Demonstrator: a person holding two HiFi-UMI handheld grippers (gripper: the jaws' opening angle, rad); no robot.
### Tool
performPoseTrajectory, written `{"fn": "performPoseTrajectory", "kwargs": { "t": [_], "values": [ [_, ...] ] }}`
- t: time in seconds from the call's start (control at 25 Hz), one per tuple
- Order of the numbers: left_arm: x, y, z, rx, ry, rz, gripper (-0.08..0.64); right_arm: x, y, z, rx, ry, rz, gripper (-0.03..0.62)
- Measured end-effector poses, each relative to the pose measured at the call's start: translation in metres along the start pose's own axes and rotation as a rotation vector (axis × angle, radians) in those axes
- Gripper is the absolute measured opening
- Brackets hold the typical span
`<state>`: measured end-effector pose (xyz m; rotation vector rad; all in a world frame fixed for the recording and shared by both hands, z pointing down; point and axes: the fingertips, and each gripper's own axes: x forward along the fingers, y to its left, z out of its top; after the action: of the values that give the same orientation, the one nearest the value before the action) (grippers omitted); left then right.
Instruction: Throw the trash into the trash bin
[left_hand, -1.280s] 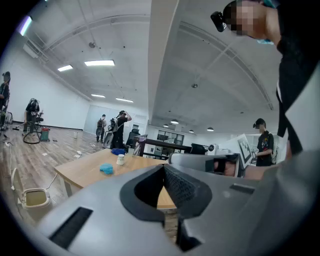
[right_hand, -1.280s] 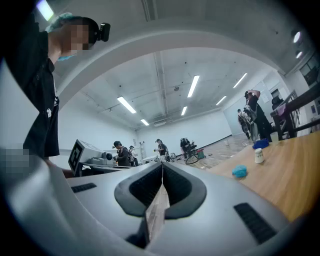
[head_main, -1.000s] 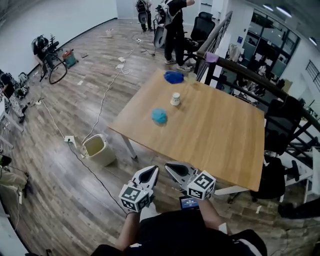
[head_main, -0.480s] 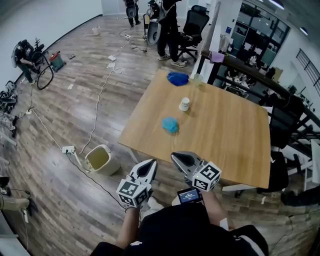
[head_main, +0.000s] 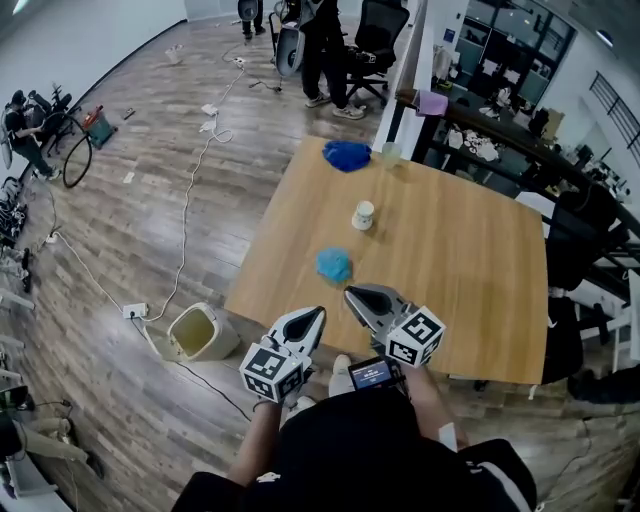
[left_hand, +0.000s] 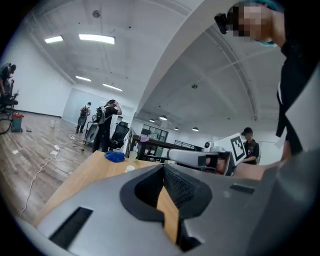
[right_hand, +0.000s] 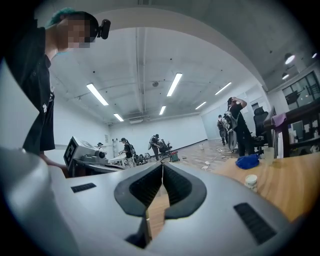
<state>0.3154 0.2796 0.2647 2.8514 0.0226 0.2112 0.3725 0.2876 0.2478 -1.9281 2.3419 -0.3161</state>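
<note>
A crumpled blue piece of trash (head_main: 334, 265) lies on the wooden table (head_main: 470, 270) close to its near edge. Farther back stand a small white cup (head_main: 363, 215) and a blue bundle (head_main: 346, 154). The cream trash bin (head_main: 203, 332) stands on the floor left of the table's near corner. My left gripper (head_main: 318, 314) is shut and holds nothing, just short of the table edge. My right gripper (head_main: 352, 294) is shut and holds nothing, its tip over the edge beside the blue trash. The left gripper view shows its shut jaws, the cup (left_hand: 130, 168) and the bundle (left_hand: 115, 157).
Cables and a power strip (head_main: 134, 311) run across the floor left of the bin. People and office chairs (head_main: 372, 25) stand beyond the table's far end. A railing (head_main: 480, 125) and black chairs (head_main: 575, 240) lie along the table's right side.
I have walked closer to the table. Both shut grippers moved forward together and now reach its near edge. The blue trash and the bin appear nearer.
</note>
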Motion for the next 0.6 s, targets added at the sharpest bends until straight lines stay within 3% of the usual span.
{"fn": "performPoseTrajectory", "kwargs": {
  "t": [0.16, 0.32, 0.4, 0.6],
  "values": [
    [0.044, 0.017, 0.007, -0.013, 0.025, 0.006, 0.005, 0.010, -0.048, 0.003, 0.014, -0.011, -0.008, -0.002],
    [0.077, 0.015, 0.002, 0.033, 0.080, 0.000, 0.005, 0.006, -0.088, 0.003, 0.045, 0.016, -0.031, -0.002],
    [0.084, 0.023, -0.004, 0.010, 0.111, 0.014, 0.005, 0.008, -0.103, 0.003, 0.040, 0.019, -0.043, 0.000],
    [0.102, 0.047, -0.015, -0.043, 0.161, 0.057, 0.005, 0.011, -0.154, -0.005, 0.062, -0.006, -0.156, -0.002]
  ]
}}
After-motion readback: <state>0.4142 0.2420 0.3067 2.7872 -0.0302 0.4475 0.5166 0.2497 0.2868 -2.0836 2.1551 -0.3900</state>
